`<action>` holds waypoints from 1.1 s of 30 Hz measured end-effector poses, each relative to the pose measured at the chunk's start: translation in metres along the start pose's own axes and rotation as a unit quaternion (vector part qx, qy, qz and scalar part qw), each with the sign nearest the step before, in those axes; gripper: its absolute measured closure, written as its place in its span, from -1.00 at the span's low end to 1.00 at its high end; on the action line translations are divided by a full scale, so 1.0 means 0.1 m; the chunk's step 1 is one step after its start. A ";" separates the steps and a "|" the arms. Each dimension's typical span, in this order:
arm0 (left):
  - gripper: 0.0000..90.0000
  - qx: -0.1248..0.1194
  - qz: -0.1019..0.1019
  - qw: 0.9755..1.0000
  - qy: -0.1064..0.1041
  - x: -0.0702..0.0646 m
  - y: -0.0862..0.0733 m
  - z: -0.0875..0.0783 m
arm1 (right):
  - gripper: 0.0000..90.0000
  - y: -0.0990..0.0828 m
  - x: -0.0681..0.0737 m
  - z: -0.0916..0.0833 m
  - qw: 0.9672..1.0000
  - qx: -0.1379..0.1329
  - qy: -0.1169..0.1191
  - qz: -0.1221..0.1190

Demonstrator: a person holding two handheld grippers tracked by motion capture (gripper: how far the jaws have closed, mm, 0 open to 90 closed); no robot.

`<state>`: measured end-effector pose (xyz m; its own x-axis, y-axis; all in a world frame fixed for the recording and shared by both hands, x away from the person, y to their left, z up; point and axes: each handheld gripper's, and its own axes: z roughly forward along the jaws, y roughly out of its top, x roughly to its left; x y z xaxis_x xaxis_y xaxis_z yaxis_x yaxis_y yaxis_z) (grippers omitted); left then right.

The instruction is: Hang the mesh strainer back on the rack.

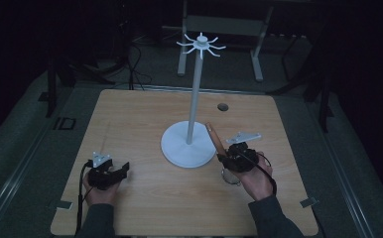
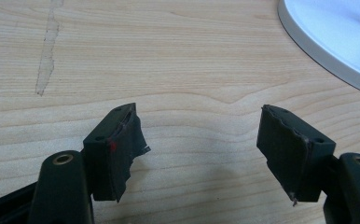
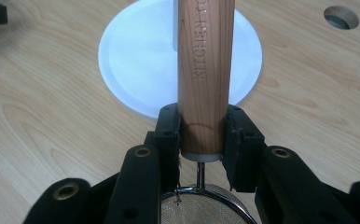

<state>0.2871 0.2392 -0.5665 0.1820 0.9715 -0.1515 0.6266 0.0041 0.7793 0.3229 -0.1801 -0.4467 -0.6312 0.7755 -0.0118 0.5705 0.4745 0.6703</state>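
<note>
Left gripper near the desk's front left corner, jaws wide apart (nothing between them), right gripper clamped on a strainer's wooden handle, white stand mid-desk, cable hole near the far edge.

gaping claw over wooden table

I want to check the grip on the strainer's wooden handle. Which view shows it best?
The right gripper view: the wooden handle stands close up, clamped between the right gripper jaws, with the mesh below. The high view shows the handle small and dim by the white stand. The left gripper view looks at bare table.
</note>
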 end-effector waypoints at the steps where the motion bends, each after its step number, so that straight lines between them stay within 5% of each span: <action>1: -0.33 0.000 0.000 1.000 0.000 0.00 0.00 0.00 | 0.54 0.01 0.00 0.00 1.000 -0.004 -0.001 0.002; 33: -0.33 -0.001 0.001 1.000 0.000 0.00 0.00 0.00 | 0.54 0.27 0.01 -0.11 0.995 -0.090 -0.008 0.033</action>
<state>0.2872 0.2392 -0.5666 0.1832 0.9715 -0.1506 0.6246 0.0033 0.7809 0.3316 -0.1713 -0.4205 -0.5862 0.8098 0.0256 0.5062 0.3414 0.7919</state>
